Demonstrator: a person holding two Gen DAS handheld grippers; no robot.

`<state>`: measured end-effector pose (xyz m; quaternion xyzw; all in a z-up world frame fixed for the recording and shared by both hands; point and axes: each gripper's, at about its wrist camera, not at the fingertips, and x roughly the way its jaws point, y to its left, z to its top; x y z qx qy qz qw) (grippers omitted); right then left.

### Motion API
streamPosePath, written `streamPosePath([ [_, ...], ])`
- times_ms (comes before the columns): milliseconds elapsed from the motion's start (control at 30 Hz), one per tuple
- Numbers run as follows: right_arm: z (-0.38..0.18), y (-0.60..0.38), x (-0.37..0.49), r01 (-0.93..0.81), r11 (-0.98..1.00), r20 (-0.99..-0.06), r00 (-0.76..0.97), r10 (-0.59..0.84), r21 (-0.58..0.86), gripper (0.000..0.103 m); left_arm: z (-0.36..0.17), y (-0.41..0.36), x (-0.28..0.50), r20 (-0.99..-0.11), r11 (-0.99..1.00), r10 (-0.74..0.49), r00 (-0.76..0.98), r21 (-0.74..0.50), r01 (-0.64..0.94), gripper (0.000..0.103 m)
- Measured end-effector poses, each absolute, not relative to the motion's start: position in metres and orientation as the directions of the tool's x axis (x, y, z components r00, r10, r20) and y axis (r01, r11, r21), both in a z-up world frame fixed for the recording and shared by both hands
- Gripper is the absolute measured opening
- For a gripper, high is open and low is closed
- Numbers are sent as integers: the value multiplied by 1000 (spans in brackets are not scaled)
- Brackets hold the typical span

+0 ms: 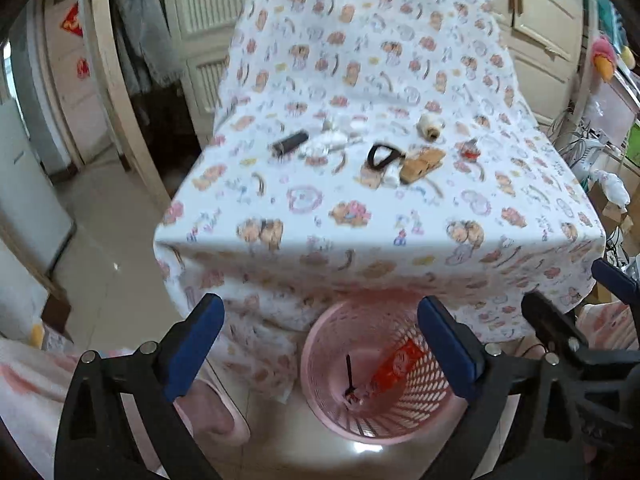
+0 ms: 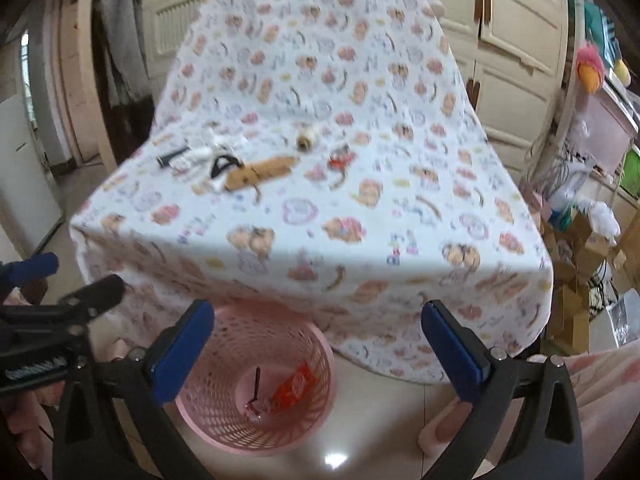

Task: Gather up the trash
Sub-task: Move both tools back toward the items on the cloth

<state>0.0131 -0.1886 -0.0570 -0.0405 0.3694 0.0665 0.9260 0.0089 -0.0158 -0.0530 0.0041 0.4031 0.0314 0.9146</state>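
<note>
A pink mesh basket [image 1: 416, 412] [image 2: 224, 412] stands on the floor below the table's front edge. It holds a red wrapper [image 1: 394, 370] [image 2: 294, 386] and a small dark stick [image 1: 349, 372]. On the table lie a dark tube [image 1: 290, 143], crumpled white paper [image 1: 326, 142], a black band [image 1: 382, 155], a tan piece [image 1: 422, 164] [image 2: 260, 172], a small roll [image 1: 430, 126] [image 2: 307, 138] and a red scrap [image 1: 470, 149] [image 2: 342, 159]. My left gripper [image 1: 320, 348] is open and empty above the basket. My right gripper [image 2: 318, 350] is open and empty beside it.
The table wears a cartoon-print cloth [image 1: 360, 216] that hangs over the front. White cabinet doors [image 2: 516, 52] stand behind. Cardboard boxes and clutter [image 2: 580, 248] crowd the right. A doorway and white appliance [image 1: 24, 184] are at the left. The floor is pale tile.
</note>
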Motion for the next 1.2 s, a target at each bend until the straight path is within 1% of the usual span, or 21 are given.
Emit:
streamPosePath([
  [67, -52, -189, 8, -169, 985, -676, 729, 108, -26, 103, -48, -17, 4, -710, 997, 69, 701, 37, -61, 96],
  [200, -39, -194, 2, -155, 987, -636, 766, 91, -46, 103, -36, -10, -5, -674, 995, 88, 733, 33, -89, 96],
  [267, -37, -199, 2, -137, 990, -631, 771, 92, -23, 103, -31, -5, -8, -656, 994, 104, 748, 36, -106, 96],
  [367, -36, -207, 4, -116, 993, -638, 764, 99, 14, 103, -20, 3, -14, -621, 993, 96, 777, 4, -120, 96],
  [500, -30, -211, 1, -100, 995, -620, 781, 72, -11, 103, -3, 11, -20, -583, 992, 91, 807, -20, -126, 96],
  [567, -23, -210, -1, -105, 994, -607, 792, 63, -34, 103, 12, 13, -19, -573, 991, 113, 812, 5, -135, 96],
  [667, -4, -212, 1, -143, 989, -577, 811, 98, -33, 103, 44, 11, -14, -515, 994, 113, 850, 63, -94, 97],
  [733, 13, -211, 5, -161, 986, -542, 833, 112, -43, 103, 62, 10, -6, -495, 994, 91, 864, 92, -52, 100],
  [800, 30, -212, 13, -186, 982, -508, 850, 140, -40, 103, 80, 7, 7, -471, 992, 70, 879, 123, -12, 101],
  [867, 46, -212, 23, -209, 977, -478, 862, 167, -35, 103, 88, 3, 20, -458, 987, 20, 889, 152, 56, 102],
  [933, 59, -214, 35, -230, 973, -453, 871, 191, -32, 103, 86, -2, 39, -485, 976, 1, 874, 189, 104, 102],
  [967, 64, -215, 43, -239, 970, -442, 875, 199, -36, 103, 81, 0, 50, -512, 979, -8, 859, 169, 110, 102],
  [1067, 71, -216, 67, -257, 965, -415, 884, 213, -52, 103, 62, 11, 76, -583, 991, -61, 810, 59, 117, 102],
  [1167, 58, -221, 89, -231, 972, -427, 884, 190, -47, 103, 27, 24, 93, -613, 999, -44, 789, -5, 52, 102],
  [1200, 49, -225, 94, -224, 974, -446, 875, 189, -25, 103, 11, 27, 97, -627, 998, -56, 777, -24, 53, 95],
])
